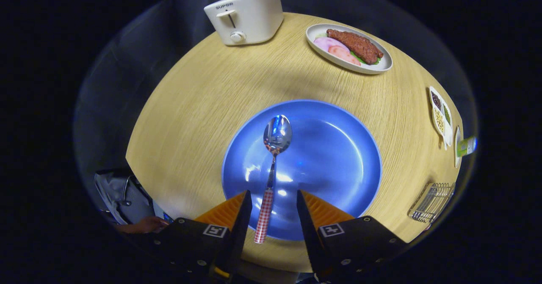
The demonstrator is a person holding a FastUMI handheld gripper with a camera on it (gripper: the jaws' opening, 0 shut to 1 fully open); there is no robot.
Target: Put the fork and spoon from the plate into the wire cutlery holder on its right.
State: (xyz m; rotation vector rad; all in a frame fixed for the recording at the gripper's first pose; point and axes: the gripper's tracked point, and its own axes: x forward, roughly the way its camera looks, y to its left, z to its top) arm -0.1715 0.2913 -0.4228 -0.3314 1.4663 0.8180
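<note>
Now over the near rim of the blue plate (334, 148), my gripper (273, 201) spread wide, holding nothing. Spoon (273, 165) lies on the plate, bowl far, checked handle near, running between my fingers, closer to the left one, touching neither as far as I can tell. No fork on the plate; likely already moved. Wire cutlery holder (431, 202) stands right of the plate, near the table (203, 106) edge. Step in hand: spoon pickup. Next: lower, centre on handle, close, then carry right.
</note>
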